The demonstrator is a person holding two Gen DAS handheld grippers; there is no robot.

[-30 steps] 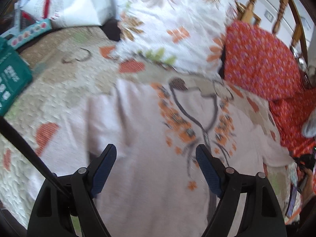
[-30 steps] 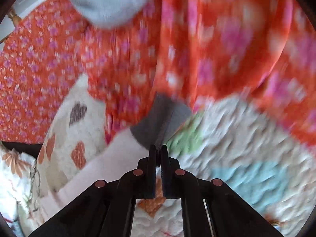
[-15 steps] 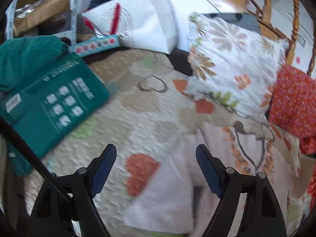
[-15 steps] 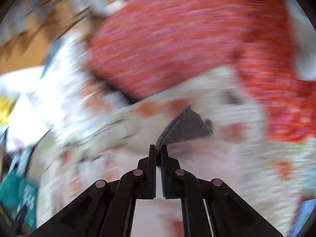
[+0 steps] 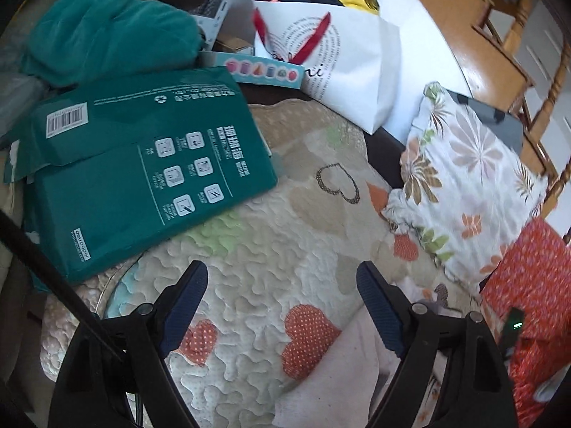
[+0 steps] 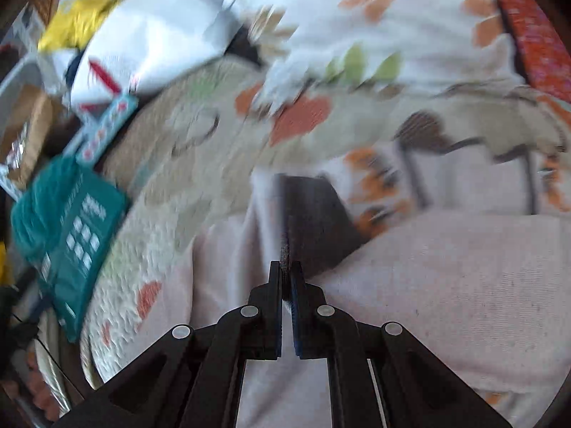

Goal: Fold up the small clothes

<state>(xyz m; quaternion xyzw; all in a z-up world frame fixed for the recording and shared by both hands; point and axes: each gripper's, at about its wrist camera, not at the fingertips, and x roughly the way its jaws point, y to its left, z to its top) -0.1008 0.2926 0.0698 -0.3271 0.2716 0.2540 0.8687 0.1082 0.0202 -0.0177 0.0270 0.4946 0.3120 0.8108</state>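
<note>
The pale pink shirt (image 6: 446, 285) is clamped at its dark grey cuff (image 6: 314, 224) by the right tool (image 6: 285, 278); the sleeve should be laid flat across the body before release. The left tool (image 5: 282, 303) is held apart, empty, above the quilt (image 5: 267, 249).

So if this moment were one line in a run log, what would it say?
left hand-held gripper: open, over quilt | right hand-held gripper: shut on dark cuff of pink garment

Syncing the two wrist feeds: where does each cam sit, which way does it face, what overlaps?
Left wrist: on the left gripper, looking down past open blue-padded fingers at the quilt; nothing held.
Right wrist: on the right gripper, tilted down, blurred; nearly shut jaws pinch the dark sleeve cuff of the pale pink shirt.
Shared: quilt, shirt, green paper ream, floral pillow, white gift bag.
</note>
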